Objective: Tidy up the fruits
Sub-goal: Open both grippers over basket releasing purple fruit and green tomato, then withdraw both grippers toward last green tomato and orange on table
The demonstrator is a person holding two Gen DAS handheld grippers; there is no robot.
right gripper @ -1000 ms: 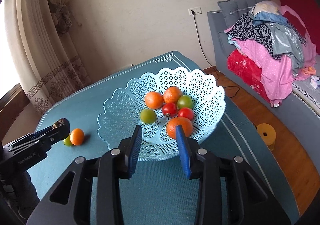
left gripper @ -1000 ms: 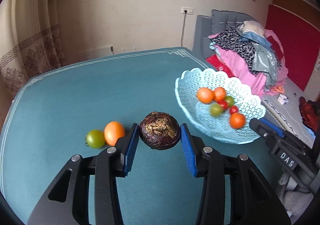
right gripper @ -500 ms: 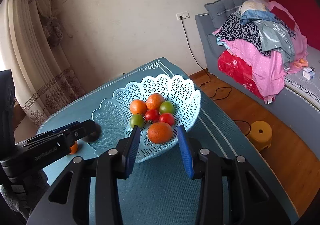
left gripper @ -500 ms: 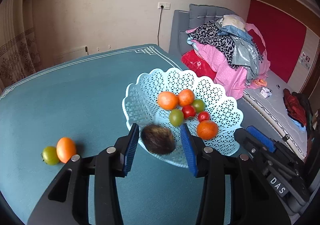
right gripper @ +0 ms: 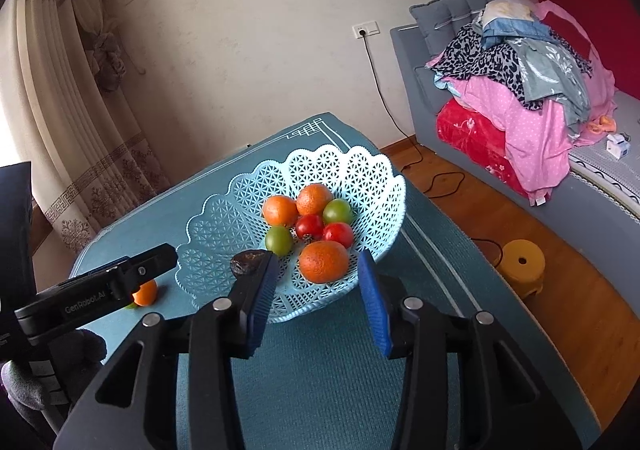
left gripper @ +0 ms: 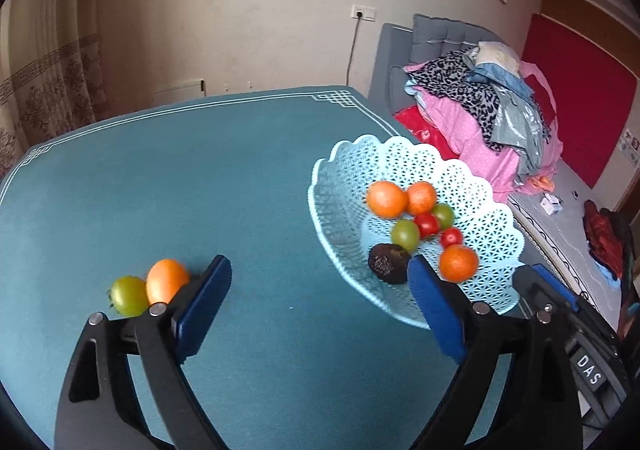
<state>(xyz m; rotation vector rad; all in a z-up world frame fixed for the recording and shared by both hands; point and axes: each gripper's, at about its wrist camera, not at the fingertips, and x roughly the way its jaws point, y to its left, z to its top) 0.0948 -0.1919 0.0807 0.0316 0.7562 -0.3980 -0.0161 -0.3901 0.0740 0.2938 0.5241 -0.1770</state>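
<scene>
- The left gripper [left gripper: 320, 288] hangs over the teal surface [left gripper: 200, 186], its blue jaws spread wide with nothing between them.
- The right gripper [right gripper: 318, 292] points at the basket [right gripper: 224, 222]; its jaws are also spread and hold nothing.
- The pale blue lattice basket stands on the surface near its right edge.
- A dark fruit [left gripper: 388, 263] lies inside the basket at the near side, just beside a green tomato [left gripper: 405, 233]; what kind of fruit it is I cannot tell for sure, as the right view shows only part of it behind a jaw.
- Also in the basket: two oranges [left gripper: 386, 199] side by side at the back, a third orange [left gripper: 458, 263] at the front, two red tomatoes [left gripper: 426, 225] and a second green one [left gripper: 444, 215] between them.
- Outside the basket, a small orange [left gripper: 166, 280] and a green tomato [left gripper: 128, 295] sit touching each other on the surface, well apart from the basket and just beside the left gripper's left jaw.
- In the right view the left gripper's black body partly hides this pair.
</scene>
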